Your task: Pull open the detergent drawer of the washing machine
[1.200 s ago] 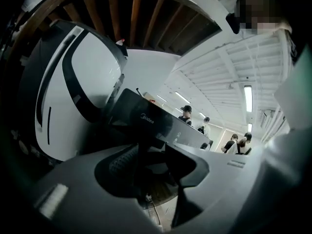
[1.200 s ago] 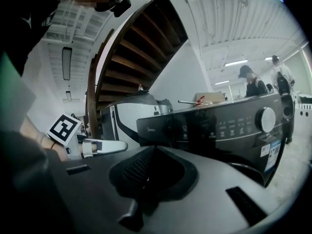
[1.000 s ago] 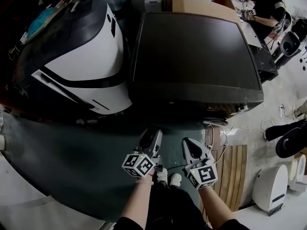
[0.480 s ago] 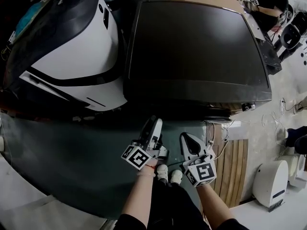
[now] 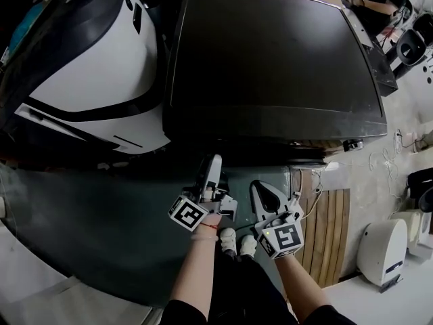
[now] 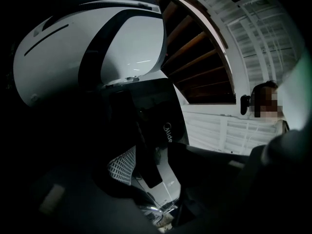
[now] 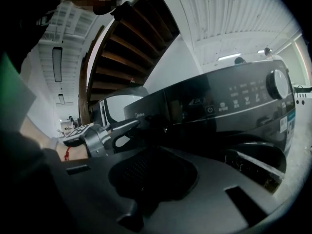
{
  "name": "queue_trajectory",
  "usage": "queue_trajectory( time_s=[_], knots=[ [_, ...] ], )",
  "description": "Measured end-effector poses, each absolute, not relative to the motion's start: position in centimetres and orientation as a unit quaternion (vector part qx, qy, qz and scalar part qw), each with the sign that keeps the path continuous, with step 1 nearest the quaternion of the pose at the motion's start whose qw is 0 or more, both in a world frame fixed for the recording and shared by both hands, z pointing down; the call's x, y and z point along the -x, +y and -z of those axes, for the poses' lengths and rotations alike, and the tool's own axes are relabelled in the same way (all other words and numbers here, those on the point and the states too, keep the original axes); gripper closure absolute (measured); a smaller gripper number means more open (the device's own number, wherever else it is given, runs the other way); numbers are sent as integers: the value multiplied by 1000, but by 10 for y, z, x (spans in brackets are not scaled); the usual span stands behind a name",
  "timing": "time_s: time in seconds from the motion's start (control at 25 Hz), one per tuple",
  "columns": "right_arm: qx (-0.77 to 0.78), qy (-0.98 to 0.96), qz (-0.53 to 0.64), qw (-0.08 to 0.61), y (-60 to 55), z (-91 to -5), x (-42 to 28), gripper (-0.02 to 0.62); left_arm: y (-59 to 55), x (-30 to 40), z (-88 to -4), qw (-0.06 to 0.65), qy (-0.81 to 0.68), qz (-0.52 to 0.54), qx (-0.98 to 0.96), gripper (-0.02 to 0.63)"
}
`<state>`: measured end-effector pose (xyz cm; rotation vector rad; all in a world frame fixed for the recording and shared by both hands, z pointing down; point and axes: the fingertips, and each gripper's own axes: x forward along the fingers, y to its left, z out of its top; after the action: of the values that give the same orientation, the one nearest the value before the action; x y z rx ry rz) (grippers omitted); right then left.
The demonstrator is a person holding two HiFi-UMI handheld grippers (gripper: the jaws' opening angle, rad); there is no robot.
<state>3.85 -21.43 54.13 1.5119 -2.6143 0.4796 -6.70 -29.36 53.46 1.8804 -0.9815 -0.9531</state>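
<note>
The dark washing machine (image 5: pixel 270 59) fills the middle of the head view, and its front shows no drawer sticking out. My left gripper (image 5: pixel 214 162) points up at the left end of that front. Its jaws have just been opening and stand wide, with nothing pressed between them. In the right gripper view its fingers (image 7: pixel 124 126) reach the panel end by the brand logo (image 7: pixel 141 115); contact cannot be told. The left gripper view is dark and shows the logo (image 6: pixel 168 132) straight ahead. My right gripper (image 5: pixel 262 191) hangs lower right, away from the machine, jaws apart and empty.
A white and black machine (image 5: pixel 88 80) stands close on the left. A wooden slat mat (image 5: pixel 326 229) and a white appliance (image 5: pixel 382 252) lie at the right on the floor. The panel carries a round knob (image 7: pixel 279 84) above the door (image 7: pixel 258 160). My shoes (image 5: pixel 237 244) show below.
The left gripper has moved up toward the washing machine's front and rolled, its marker cube turning. The right gripper has shifted only a little. The machine now sits nearer in the head view.
</note>
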Motion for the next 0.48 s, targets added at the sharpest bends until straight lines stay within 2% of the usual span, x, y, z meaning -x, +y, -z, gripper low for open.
queue_trajectory(
  time_s=[0.4, 0.48],
  knots=[
    [-495, -853, -158, 45, -217, -548, -39, 580, -305, 62, -522, 391, -340, 429, -739, 413],
    [-496, -852, -163, 47, -218, -547, -38, 580, -307, 62, -515, 398, -325, 454, -728, 434]
  ],
)
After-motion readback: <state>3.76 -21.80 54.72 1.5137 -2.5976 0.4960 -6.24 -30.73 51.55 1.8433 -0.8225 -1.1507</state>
